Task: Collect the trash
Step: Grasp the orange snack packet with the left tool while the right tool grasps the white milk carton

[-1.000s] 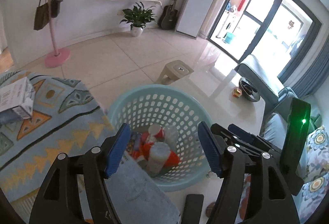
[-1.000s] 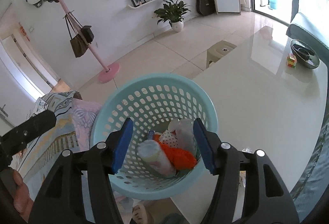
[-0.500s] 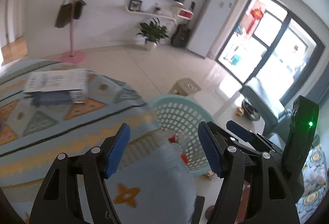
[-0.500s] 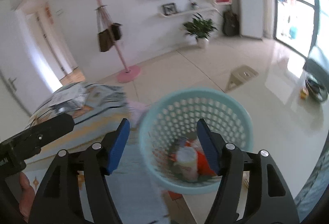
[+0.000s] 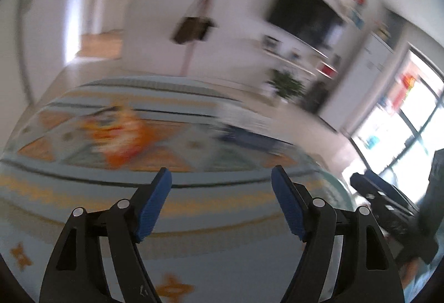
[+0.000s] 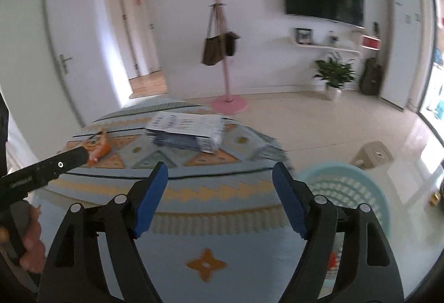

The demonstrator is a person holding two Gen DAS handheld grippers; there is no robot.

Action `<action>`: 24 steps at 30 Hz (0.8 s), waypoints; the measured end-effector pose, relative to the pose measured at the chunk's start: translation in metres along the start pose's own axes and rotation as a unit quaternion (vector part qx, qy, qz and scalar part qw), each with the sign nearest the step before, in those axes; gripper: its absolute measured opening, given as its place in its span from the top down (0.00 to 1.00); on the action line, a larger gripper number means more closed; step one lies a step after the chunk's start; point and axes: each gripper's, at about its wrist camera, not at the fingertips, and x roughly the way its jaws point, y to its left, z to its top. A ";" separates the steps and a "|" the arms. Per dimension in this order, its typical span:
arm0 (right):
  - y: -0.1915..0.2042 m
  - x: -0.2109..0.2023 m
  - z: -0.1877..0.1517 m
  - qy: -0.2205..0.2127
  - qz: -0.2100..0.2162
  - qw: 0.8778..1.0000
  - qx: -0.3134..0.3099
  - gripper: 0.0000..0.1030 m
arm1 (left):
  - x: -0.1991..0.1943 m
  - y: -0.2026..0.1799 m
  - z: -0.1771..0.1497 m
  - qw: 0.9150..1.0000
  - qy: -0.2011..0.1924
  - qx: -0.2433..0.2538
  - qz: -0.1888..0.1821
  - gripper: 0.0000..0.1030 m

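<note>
Facing the table (image 6: 194, 192), both the left gripper (image 5: 222, 203) and right gripper (image 6: 219, 197) gape empty; the orange wrapper (image 6: 97, 149) looks light and crinkly, best pinched at its edge.

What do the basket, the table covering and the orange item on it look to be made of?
Basket: pale teal moulded plastic, judging by the regular grid of holes in its wall. Table covering: probably woven or printed cloth, matte, with geometric motifs. Orange item: likely a crinkled, glossy plastic wrapper, though blur leaves that open.

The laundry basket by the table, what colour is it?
Pale turquoise basket with a perforated wall, clearest in the right wrist view.
</note>
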 end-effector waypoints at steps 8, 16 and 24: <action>0.008 0.062 0.025 0.046 0.029 0.998 -0.026 0.25 | 0.005 0.093 0.034 0.996 0.017 -0.061 0.064 0.28; 0.004 0.120 0.061 0.066 0.080 0.994 -0.022 0.25 | 0.059 0.117 0.046 0.992 0.052 -0.090 0.069 0.24; 0.001 0.181 0.068 0.142 0.131 0.981 -0.021 0.24 | 0.085 0.110 0.057 0.991 0.066 -0.076 0.084 0.12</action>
